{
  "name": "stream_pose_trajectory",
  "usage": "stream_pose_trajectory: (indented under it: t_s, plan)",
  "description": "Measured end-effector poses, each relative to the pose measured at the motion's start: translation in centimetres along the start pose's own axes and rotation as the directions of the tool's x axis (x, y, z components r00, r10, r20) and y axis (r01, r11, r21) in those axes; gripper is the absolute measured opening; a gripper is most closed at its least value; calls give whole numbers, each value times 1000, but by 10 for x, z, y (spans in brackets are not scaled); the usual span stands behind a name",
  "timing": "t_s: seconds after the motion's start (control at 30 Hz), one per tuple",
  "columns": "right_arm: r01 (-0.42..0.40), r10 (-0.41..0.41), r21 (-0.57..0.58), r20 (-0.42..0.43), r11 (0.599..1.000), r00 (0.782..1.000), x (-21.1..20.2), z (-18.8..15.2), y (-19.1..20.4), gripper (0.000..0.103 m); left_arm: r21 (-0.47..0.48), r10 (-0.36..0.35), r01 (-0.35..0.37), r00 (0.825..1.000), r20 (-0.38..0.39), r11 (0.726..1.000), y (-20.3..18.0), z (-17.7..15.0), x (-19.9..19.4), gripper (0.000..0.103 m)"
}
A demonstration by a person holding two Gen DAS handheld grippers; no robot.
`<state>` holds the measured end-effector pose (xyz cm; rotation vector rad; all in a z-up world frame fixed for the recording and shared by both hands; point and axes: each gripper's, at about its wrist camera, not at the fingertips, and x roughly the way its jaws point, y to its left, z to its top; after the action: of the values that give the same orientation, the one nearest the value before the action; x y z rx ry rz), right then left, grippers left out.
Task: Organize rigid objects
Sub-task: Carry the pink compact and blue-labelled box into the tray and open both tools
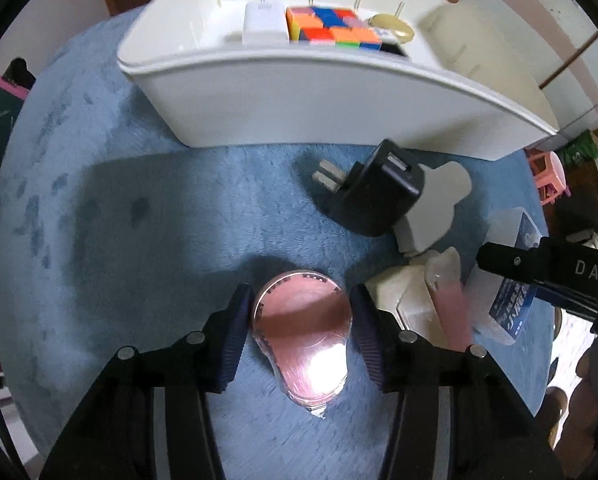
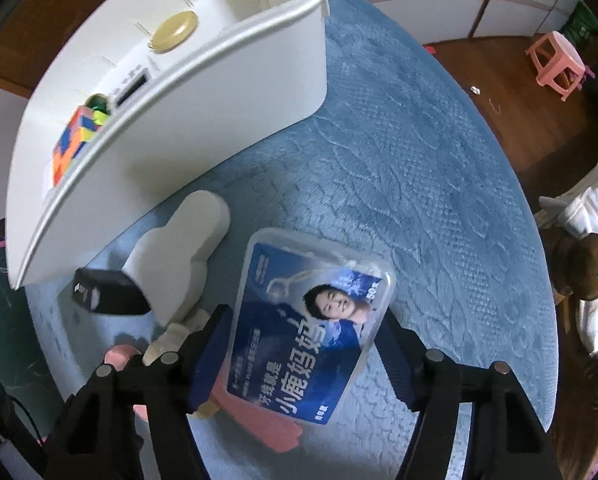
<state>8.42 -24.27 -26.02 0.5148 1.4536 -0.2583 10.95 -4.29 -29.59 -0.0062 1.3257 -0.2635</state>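
My left gripper (image 1: pixel 302 320) points down at the blue cloth, shut on a round clear case with a pink inside (image 1: pixel 303 332); both ribbed pads lie against its sides. My right gripper (image 2: pixel 305 360) is shut on a clear floss box with a blue label (image 2: pixel 311 320), one pad on each long side. The left wrist view shows that box (image 1: pixel 515 312) tilted at the right edge, with a black right finger (image 1: pixel 511 260) across it. The white bin (image 1: pixel 299 92) (image 2: pixel 219 80) holds a colour cube (image 1: pixel 331 26) (image 2: pixel 79 136), a white charger (image 1: pixel 263 22) and a gold disc (image 1: pixel 395 26) (image 2: pixel 175 30).
A black plug adapter (image 1: pixel 379 196) (image 2: pixel 107 292) and a white rounded plastic piece (image 1: pixel 435 208) (image 2: pixel 179 256) lie in front of the bin. A pink strip (image 1: pixel 455 312) (image 2: pixel 259 424) lies under the floss box. A pink stool (image 2: pixel 555 64) stands on the wooden floor.
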Motion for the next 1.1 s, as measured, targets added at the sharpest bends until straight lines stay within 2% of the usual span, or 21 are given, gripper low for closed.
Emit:
stream_pose_trajectory:
  t_s: [0.3,0.47,0.83,0.97,1.1]
  plan:
    - [-59,68,-75,119,995,991,-65,-18,9,67,39,-46,42,994,101,998,14,13,-69,53]
    - [-68,97,-146,204,987,974,-119,-21,23,67,83,-80,68,984,159,994,1,32,-105,53]
    - [-46,166,-289,407,956,898,-235,-22,59,67,180,-142,91,945,295,979,-14,82,-192,53]
    - [-2,172,-334,480,943,860,-276,-15,76,67,212,-135,62,927,349,975,-22,107,-215,53]
    - [10,191,-347,539,938,820,-299,0,86,67,215,-118,34,913,390,976,-27,134,-226,53]
